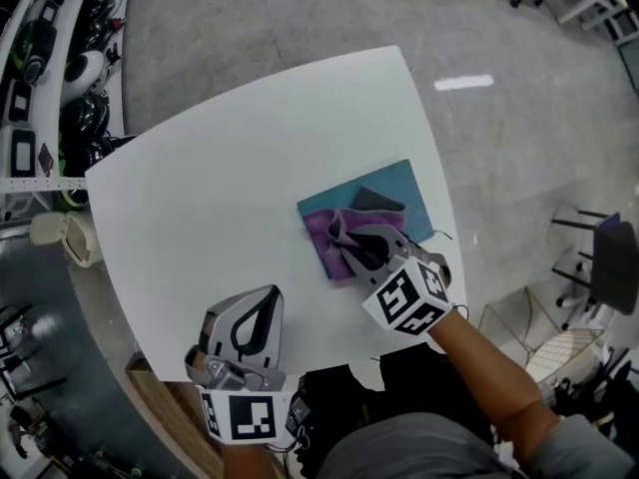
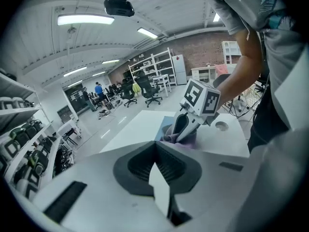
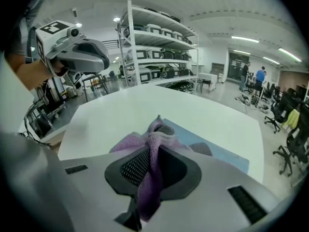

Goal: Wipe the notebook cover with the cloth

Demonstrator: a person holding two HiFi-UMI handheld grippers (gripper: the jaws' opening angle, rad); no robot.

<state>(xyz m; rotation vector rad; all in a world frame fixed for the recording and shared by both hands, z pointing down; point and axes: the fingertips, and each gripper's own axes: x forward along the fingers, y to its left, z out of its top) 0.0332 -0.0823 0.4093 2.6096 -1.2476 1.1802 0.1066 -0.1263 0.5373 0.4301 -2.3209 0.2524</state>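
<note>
A teal notebook (image 1: 394, 183) lies flat on the white table (image 1: 220, 198), right of the middle, with a darker patch (image 1: 377, 200) on its cover. A purple cloth (image 1: 334, 238) is bunched over the notebook's near left corner. My right gripper (image 1: 364, 242) is shut on the cloth and presses it down there; in the right gripper view (image 3: 154, 146) the cloth (image 3: 157, 132) runs up between the pads, with the notebook (image 3: 217, 146) beyond. My left gripper (image 1: 270, 292) hovers near the table's front edge, apart from the notebook, jaws shut on nothing (image 2: 154, 144). The left gripper view shows the right gripper (image 2: 181, 132) on the cloth (image 2: 186, 140).
Shelves of equipment (image 1: 40, 68) stand left of the table. A wire-frame chair (image 1: 559, 347) and a dark seat (image 1: 614, 257) are at the right. A round cable hole (image 2: 221, 126) sits in the tabletop near the person's body. Grey floor lies beyond the table's far edge.
</note>
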